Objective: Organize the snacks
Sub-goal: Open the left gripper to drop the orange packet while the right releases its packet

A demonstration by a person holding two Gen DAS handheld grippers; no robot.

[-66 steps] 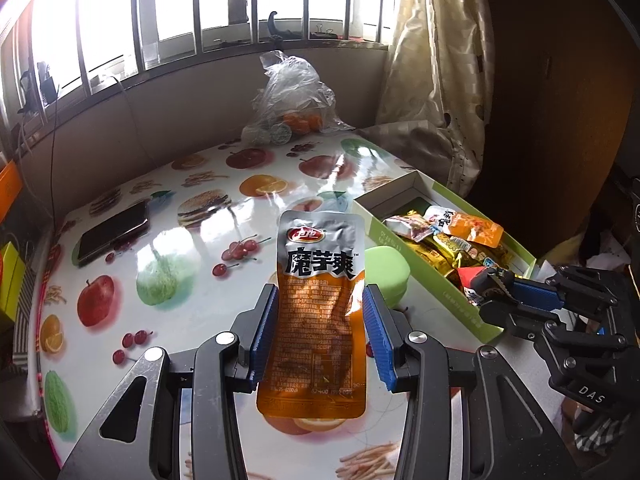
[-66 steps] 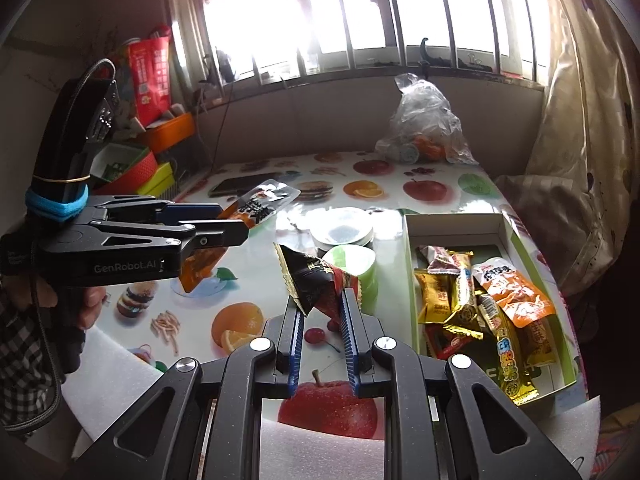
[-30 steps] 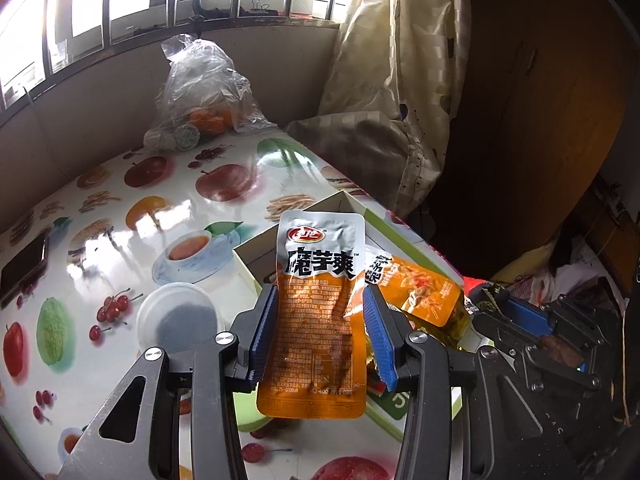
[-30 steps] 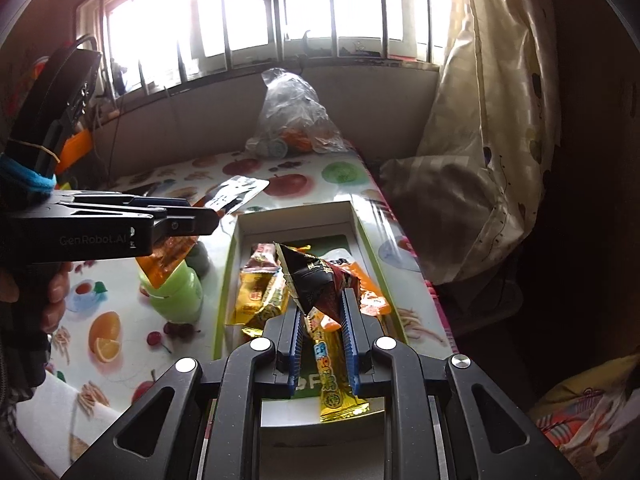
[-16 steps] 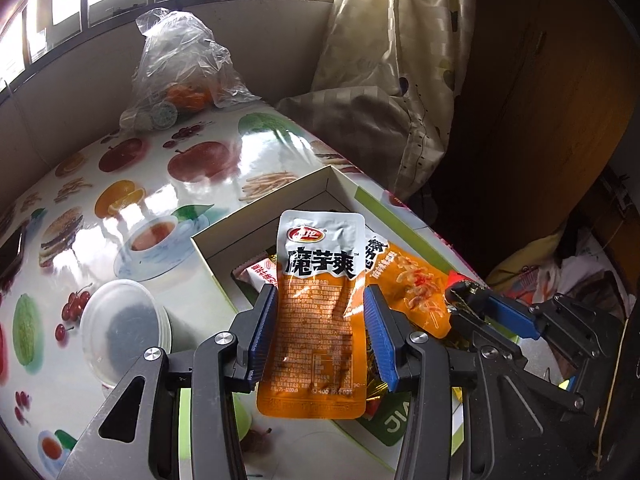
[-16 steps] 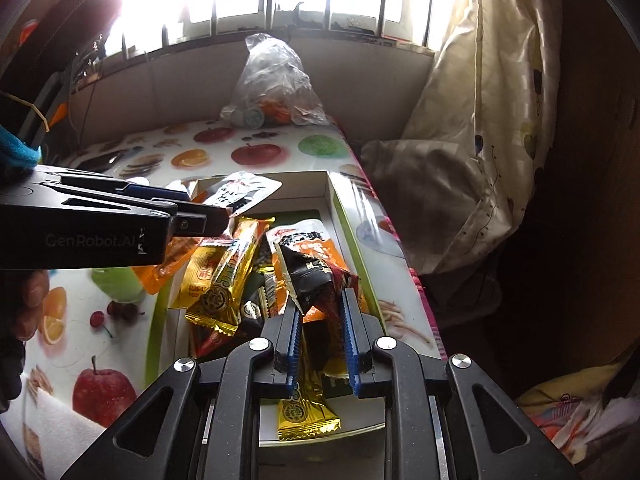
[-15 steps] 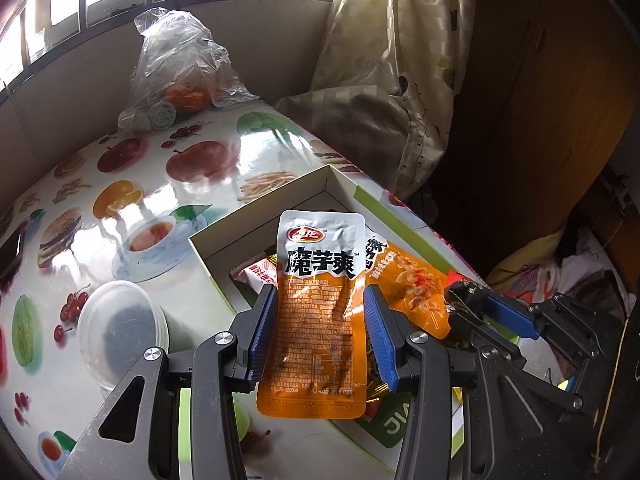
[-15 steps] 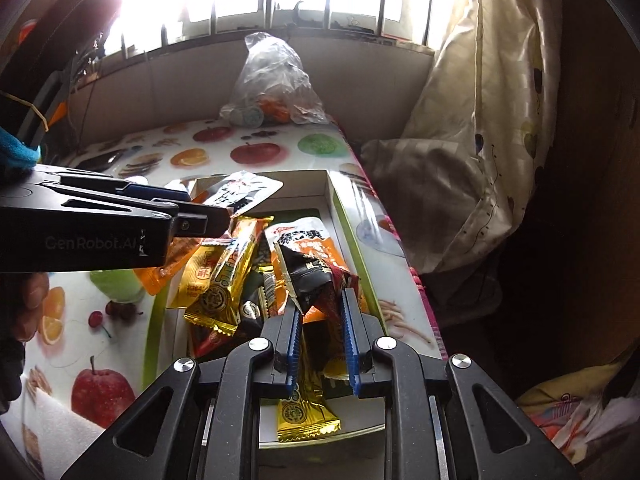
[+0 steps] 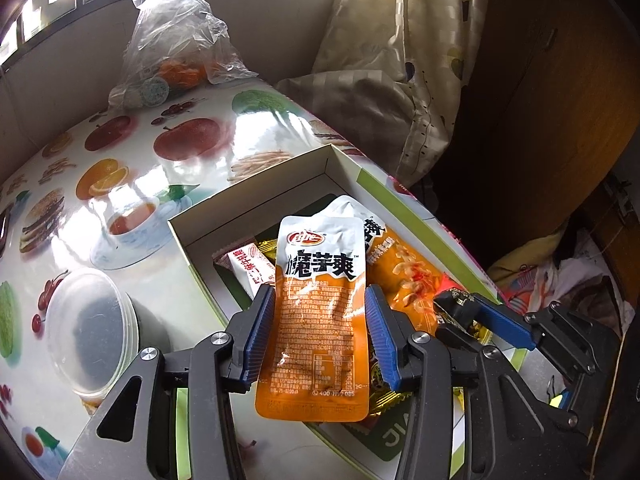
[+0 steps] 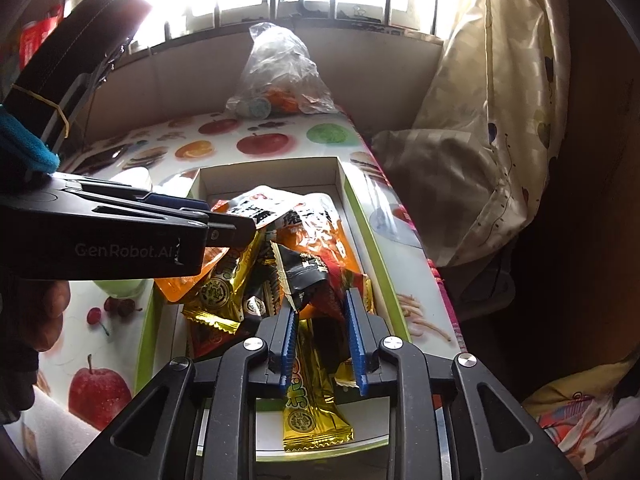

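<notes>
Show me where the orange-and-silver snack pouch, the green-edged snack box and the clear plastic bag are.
orange-and-silver snack pouch (image 9: 320, 308), left wrist view, middle of its printed face.
green-edged snack box (image 9: 256, 196), left wrist view, inner far wall.
clear plastic bag (image 10: 280, 68), right wrist view, crumpled upper part.

**A count of what's on and over the table**

Two grippers are up over the box: the left gripper (image 9: 316, 322) and the right gripper (image 10: 322, 320). There's one open cardboard box (image 10: 268, 172) on one fruit-print table (image 9: 168, 168). Orange konjac pouches come to two, one (image 9: 320, 308) between the left jaws and another (image 10: 316, 232) lying in the box. I count three gold-wrapped bars (image 10: 310, 404), though more may be buried. One black-and-red packet (image 10: 308, 276), one clear plastic bag (image 10: 280, 76), one round clear lid (image 9: 86, 340), one curtain (image 10: 516, 92).
</notes>
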